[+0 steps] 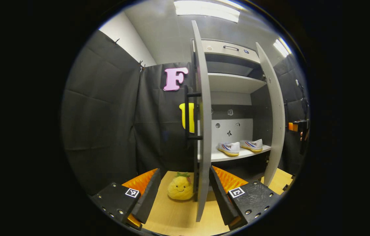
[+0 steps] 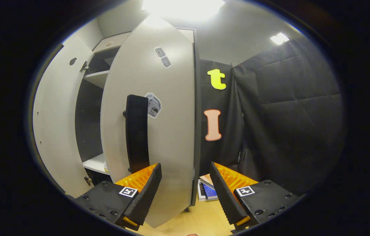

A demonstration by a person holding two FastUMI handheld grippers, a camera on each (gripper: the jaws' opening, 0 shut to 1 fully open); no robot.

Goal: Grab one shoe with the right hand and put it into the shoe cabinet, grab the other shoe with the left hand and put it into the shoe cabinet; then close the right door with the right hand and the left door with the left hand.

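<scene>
You get bright overhead light from ceiling panels; glare blows out the top of the right gripper view. Fisheye bends the pale grey cabinet doors. The shelf interior sits shadowed; focus stays sharp.

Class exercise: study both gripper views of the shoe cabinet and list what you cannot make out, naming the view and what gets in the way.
- Left gripper view: the left door, seen edge-on, hides part of the shelf beside the two shoes.
- Left gripper view: the small stickers on the back wall are too small to read.
- Right gripper view: the right door covers the shelves and shoes.
- Right gripper view: the books on the floor are partly hidden.
</scene>
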